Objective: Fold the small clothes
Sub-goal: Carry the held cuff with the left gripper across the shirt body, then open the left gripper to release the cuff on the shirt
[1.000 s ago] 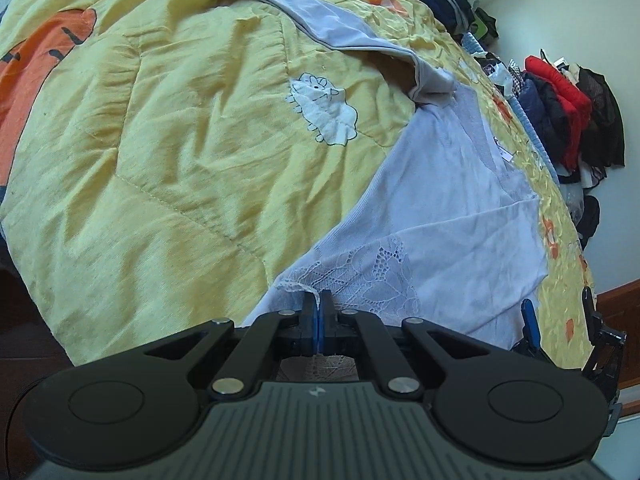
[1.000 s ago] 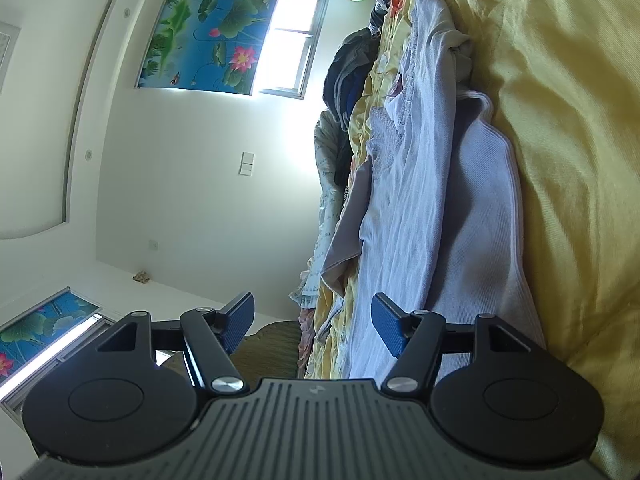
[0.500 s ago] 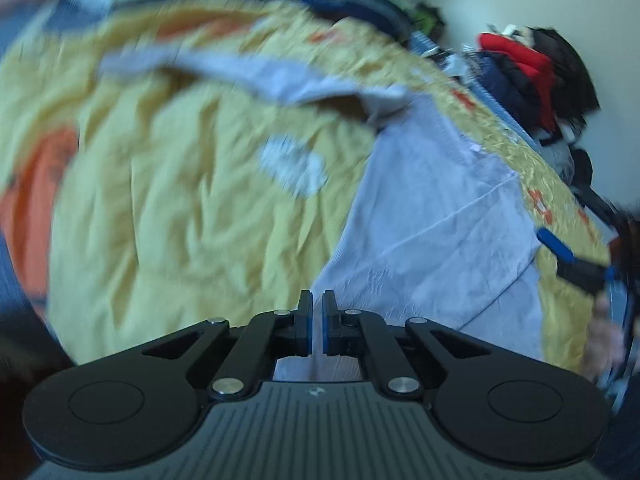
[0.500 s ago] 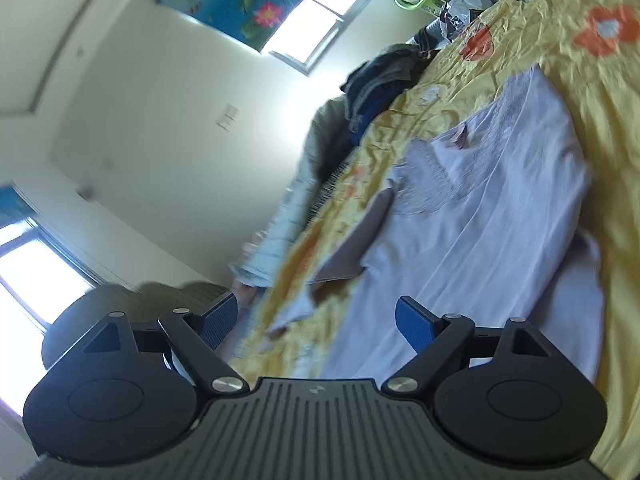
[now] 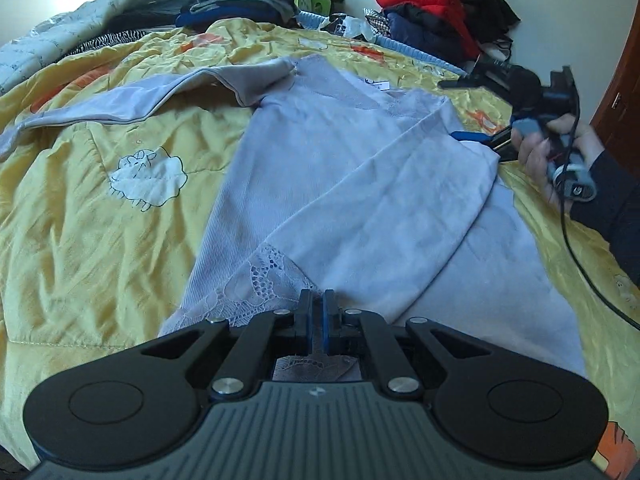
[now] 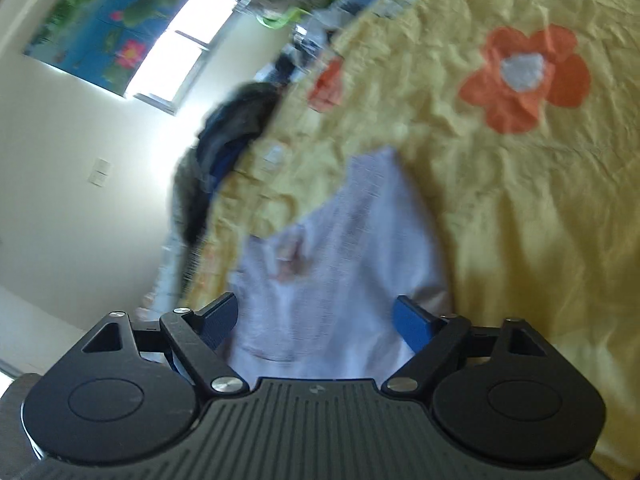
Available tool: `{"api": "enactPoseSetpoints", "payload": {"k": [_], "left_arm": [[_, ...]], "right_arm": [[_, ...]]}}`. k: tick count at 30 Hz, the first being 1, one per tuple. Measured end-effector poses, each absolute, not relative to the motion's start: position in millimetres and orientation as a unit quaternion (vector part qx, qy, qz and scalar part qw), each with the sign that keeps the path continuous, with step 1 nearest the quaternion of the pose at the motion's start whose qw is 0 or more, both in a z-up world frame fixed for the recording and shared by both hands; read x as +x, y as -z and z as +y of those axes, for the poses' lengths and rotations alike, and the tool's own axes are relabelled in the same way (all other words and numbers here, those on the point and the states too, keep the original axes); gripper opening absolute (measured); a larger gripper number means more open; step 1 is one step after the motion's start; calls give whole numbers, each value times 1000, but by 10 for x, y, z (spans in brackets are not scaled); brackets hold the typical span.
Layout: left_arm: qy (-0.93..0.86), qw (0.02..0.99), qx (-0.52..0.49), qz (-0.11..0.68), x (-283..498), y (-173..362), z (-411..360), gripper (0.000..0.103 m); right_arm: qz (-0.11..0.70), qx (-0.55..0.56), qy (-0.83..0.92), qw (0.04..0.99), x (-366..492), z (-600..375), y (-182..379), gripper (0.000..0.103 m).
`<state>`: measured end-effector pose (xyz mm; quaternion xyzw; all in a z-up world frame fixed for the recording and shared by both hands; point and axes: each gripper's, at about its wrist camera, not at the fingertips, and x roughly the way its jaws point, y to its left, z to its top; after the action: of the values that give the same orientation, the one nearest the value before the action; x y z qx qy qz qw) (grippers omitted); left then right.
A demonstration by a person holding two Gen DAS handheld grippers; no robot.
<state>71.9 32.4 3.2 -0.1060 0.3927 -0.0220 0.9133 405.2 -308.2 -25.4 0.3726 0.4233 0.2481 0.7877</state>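
The lace hem (image 5: pixel 256 288) of the pale top (image 5: pixel 320 184) is being pinched by the left gripper (image 5: pixel 318 312). The right gripper (image 6: pixel 316 322) is being held wide with nothing in it, its jaws just closing a little. The top is being spread on a yellow quilt (image 5: pixel 80 220), with clothes piled (image 5: pixel 432 20) by the wall.

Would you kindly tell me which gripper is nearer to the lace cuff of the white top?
Left. The left gripper is shut on the lace cuff; the right gripper, jaws open, is off beyond the top's far edge.

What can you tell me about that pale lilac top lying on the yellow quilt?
The pale lilac top looks like soft ribbed knit with a lace cuff. It lies flat on the yellow quilt, one sleeve folded across its body, the other stretched away. The left gripper is shut on the lace cuff.
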Motion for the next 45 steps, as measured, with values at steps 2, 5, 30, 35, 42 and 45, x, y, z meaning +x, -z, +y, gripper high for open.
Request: {"api": "enactPoseSetpoints", "payload": {"k": [2, 5, 30, 35, 42, 45], "left_arm": [[25, 914, -112, 390, 711, -19, 341, 4], [28, 915, -109, 386, 703, -22, 332, 4], [24, 913, -125, 388, 746, -25, 461, 6], [12, 911, -111, 397, 719, -114, 456, 6], [14, 912, -70, 405, 578, -90, 395, 53], [16, 916, -61, 396, 566, -78, 365, 57]], "right_arm": [[409, 363, -268, 793, 4023, -3081, 318, 77], [412, 350, -278, 794, 4009, -3097, 322, 75], [437, 228, -352, 796, 3230, -2344, 95, 82], [446, 204, -322, 810, 3134, -2243, -17, 85], [455, 196, -410, 766, 2460, -2103, -136, 88], [473, 158, -408, 765, 2335, -2008, 13, 85]]}}
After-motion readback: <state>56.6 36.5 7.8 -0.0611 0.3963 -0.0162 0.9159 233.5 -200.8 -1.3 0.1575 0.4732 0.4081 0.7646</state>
